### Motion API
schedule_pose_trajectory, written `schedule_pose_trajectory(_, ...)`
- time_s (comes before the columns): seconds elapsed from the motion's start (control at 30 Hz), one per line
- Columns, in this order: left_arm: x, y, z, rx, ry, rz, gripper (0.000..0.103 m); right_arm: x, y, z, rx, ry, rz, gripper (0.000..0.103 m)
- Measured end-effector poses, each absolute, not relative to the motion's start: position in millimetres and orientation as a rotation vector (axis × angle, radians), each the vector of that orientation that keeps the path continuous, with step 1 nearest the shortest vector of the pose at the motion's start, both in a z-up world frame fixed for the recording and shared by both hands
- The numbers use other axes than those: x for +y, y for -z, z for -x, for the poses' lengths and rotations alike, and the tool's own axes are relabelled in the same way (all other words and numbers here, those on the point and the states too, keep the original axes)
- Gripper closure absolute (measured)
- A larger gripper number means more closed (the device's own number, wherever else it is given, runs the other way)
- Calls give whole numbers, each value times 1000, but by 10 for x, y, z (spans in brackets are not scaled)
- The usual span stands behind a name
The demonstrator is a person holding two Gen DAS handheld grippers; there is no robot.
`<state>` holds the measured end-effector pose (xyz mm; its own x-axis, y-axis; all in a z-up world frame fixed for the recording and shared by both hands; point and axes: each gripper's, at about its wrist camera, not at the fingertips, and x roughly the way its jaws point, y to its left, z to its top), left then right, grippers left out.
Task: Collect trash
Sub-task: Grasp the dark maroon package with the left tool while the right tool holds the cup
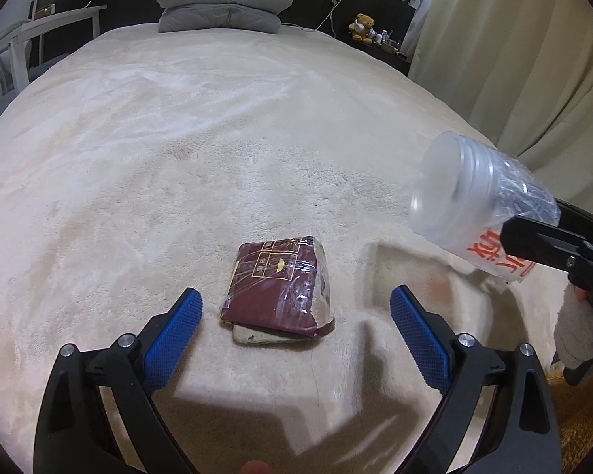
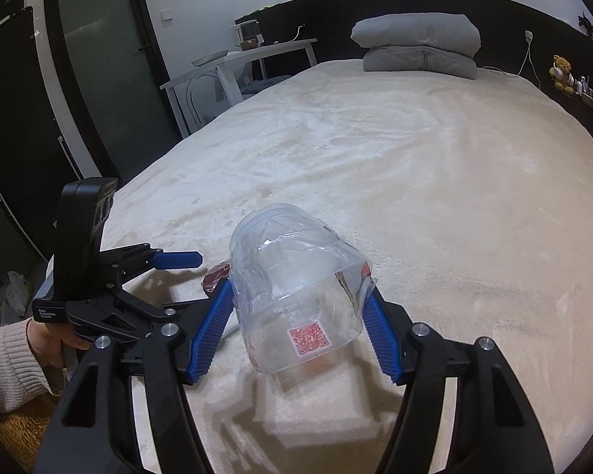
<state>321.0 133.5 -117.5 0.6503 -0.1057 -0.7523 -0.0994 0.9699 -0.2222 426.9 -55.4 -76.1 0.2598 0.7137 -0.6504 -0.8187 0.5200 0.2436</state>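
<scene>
A dark red packet wrapped in clear plastic (image 1: 278, 290) lies on the cream bed cover (image 1: 217, 138). My left gripper (image 1: 296, 308) is open, its blue pads on either side of the packet, just above it. My right gripper (image 2: 298, 308) is shut on a clear plastic cup (image 2: 292, 288) with red print and a QR code, held tilted above the bed. The cup (image 1: 478, 205) and the right gripper show at the right of the left wrist view. The left gripper (image 2: 178, 260) shows at the left of the right wrist view, with the packet (image 2: 217, 274) mostly hidden behind the cup.
Folded grey bedding (image 1: 223, 4) lies at the head of the bed against a dark headboard. A white table (image 2: 237, 63) stands on the bed's left side. A teddy bear (image 1: 361, 25) sits on a shelf at the right, beside curtains (image 1: 514, 59).
</scene>
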Motion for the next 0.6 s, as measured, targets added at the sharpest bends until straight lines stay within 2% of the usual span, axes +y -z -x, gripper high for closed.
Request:
schedule_pose_trajectory(0.07, 1343, 1227, -3277, 890, -18, 266, 26, -566, 764, -4284, 795, -1047, 148, 38)
schedule_pose_trajectory(0.13, 1342, 1275, -3331, 914, -34, 267, 33, -581, 771, -4294, 799, -1047, 146, 38)
schedule_pose_trajectory(0.2, 1347, 1291, -3361, 919, -50, 271, 35, -598, 781, -4314, 808, -1047, 140, 38)
schedule_pose_trajectory(0.23, 1349, 1294, -3377, 922, -62, 271, 41, -603, 785, -4328, 811, -1046, 136, 38)
schedule_pose_trajectory(0.6, 1362, 1215, -3318, 908, -78, 302, 41, -707, 816, -4378, 849, -1038, 50, 38)
